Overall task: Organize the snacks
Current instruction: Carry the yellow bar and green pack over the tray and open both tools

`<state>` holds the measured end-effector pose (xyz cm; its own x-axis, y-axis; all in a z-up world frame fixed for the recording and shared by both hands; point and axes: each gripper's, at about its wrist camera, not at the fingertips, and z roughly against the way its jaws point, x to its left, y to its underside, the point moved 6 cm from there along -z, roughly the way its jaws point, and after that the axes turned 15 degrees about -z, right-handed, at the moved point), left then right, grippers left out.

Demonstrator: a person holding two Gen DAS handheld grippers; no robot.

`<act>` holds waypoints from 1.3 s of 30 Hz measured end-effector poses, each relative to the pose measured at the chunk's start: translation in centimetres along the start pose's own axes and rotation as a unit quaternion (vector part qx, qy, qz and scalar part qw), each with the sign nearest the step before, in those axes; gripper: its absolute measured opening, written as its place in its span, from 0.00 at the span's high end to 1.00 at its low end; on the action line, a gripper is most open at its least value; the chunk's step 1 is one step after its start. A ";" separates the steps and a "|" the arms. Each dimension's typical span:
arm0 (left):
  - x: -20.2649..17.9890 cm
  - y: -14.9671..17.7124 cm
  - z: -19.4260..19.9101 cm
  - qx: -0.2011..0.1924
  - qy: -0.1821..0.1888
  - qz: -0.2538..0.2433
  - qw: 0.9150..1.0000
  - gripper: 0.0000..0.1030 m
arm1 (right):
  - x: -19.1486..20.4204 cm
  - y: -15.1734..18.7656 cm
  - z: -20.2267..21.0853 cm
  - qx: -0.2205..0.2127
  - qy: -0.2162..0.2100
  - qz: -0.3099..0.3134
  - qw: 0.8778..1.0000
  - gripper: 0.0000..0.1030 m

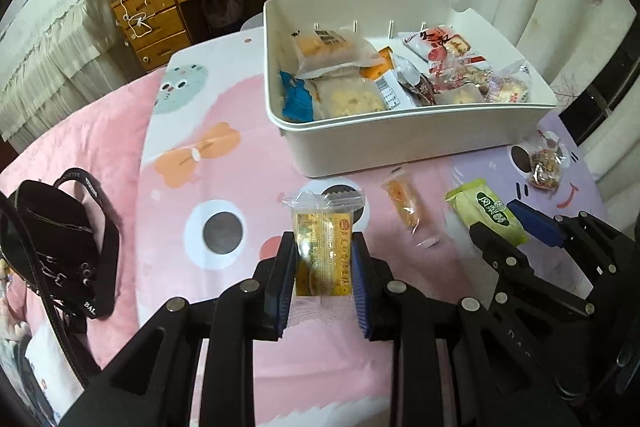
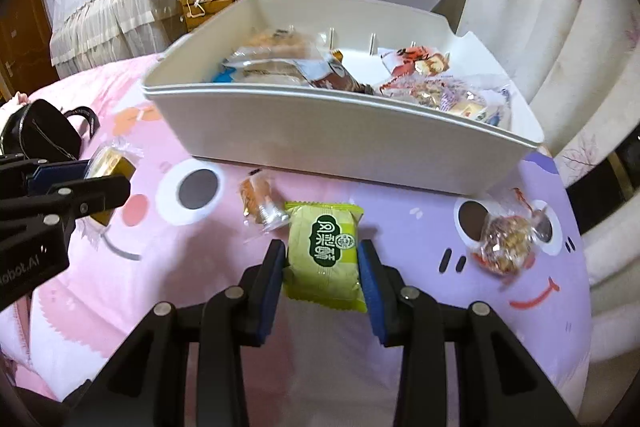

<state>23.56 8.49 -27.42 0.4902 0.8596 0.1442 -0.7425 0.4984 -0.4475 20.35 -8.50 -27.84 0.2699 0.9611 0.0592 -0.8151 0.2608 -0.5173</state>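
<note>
Mid-transfer, both hands loaded: left gripper (image 1: 324, 267) is clamped on a yellow clear-wrapped snack (image 1: 322, 255), pads pressing its two sides, pkt hanging above the pink cartoon bedspread (image 1: 240, 155) w/ nothing under it; right gripper (image 2: 322, 267) is clenched on a green snack pkt (image 2: 323, 255) the same way. The white bin (image 1: 400, 143) sits just beyond both, already part-filled w/ assorted wrapped snacks, near wall facing the grippers. Two items not yet picked: a small orange candy-type pkt (image 2: 258, 203) on the spread betw the two grippers & near the bin's front wall, and a clear bag of nutty brown stuff (image 2: 506, 247) off to the right. Judging by this, step = carry to bin. Next move prob needs each pkt taken up & over the near rim, then let go over a free patch inside; rear right corner looks barest. Risk: the crinkly wrappers may slip or snag the rim if the pkts are carried too low
</note>
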 end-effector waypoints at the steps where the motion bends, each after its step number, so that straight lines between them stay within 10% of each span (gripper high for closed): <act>1: 0.2 0.2 0.6 -0.002 0.001 -0.001 1.000 0.76 | 0.4 0.2 0.7 -0.002 -0.003 -0.001 1.000 0.64; 16: 3.8 -2.6 7.3 -0.030 -0.002 0.021 0.999 0.76 | 3.3 -3.0 9.3 -0.067 -0.021 0.003 0.998 0.64; 39: 7.0 -18.1 6.9 -0.090 0.026 0.018 0.995 0.76 | 0.0 -17.6 10.6 -0.162 -0.018 0.002 0.987 0.64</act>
<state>37.25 6.22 -12.18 0.4920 0.8667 0.0815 -0.6677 0.4358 -0.6036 29.25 -12.08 -9.65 0.2431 0.9663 0.0841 -0.6087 0.2195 -0.7624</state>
